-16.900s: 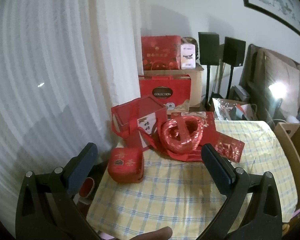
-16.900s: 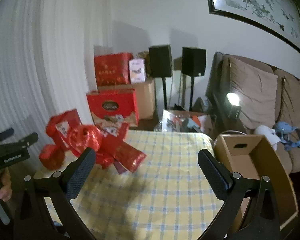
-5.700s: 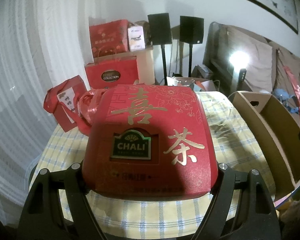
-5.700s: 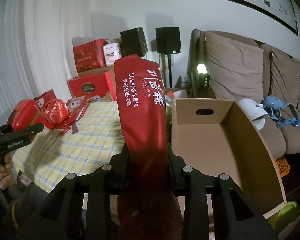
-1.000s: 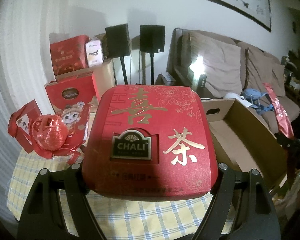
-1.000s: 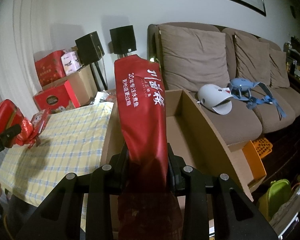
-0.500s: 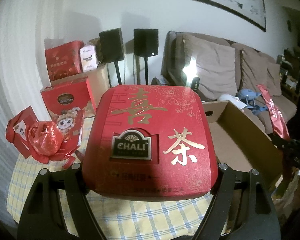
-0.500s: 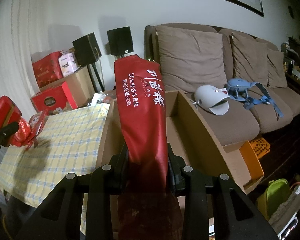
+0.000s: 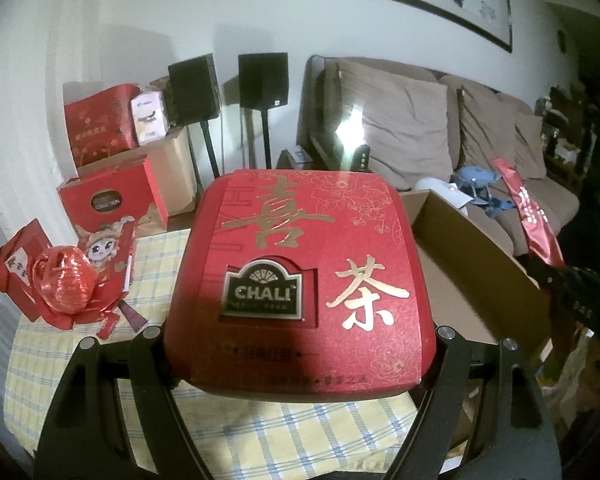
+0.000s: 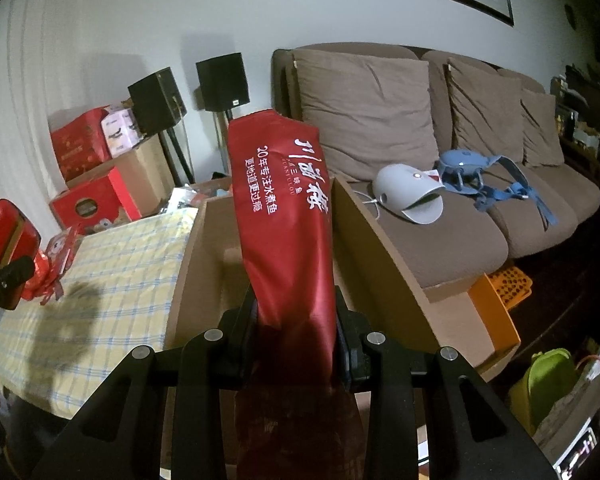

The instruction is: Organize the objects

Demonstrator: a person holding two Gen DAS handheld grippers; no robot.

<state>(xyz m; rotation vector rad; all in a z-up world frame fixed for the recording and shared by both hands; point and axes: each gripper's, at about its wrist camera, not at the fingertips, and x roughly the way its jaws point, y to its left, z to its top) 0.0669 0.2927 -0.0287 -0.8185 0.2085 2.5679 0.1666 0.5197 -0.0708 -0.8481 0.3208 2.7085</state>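
My left gripper (image 9: 300, 336) is shut on a red CHALI tea box (image 9: 300, 280) and holds it above the checked tablecloth (image 9: 100, 392). It also shows in the right wrist view (image 10: 0, 248) at the far left. My right gripper (image 10: 296, 320) is shut on a long red packet (image 10: 288, 216) with white Chinese lettering, held upright over the open cardboard box (image 10: 384, 256). The packet shows in the left wrist view (image 9: 534, 220) at right, beyond the cardboard box (image 9: 476, 276).
A red foil ball (image 9: 64, 284) and red gift bags (image 9: 16, 268) lie at the table's left end. Red boxes (image 9: 112, 196) and two speakers (image 9: 228, 80) stand behind. A brown sofa (image 10: 440, 208) holds a white device (image 10: 408, 196) and a blue harness (image 10: 484, 176).
Both grippers have swung right toward the sofa, holding their objects. The cardboard box fills more of the right wrist view and the table has slid left.
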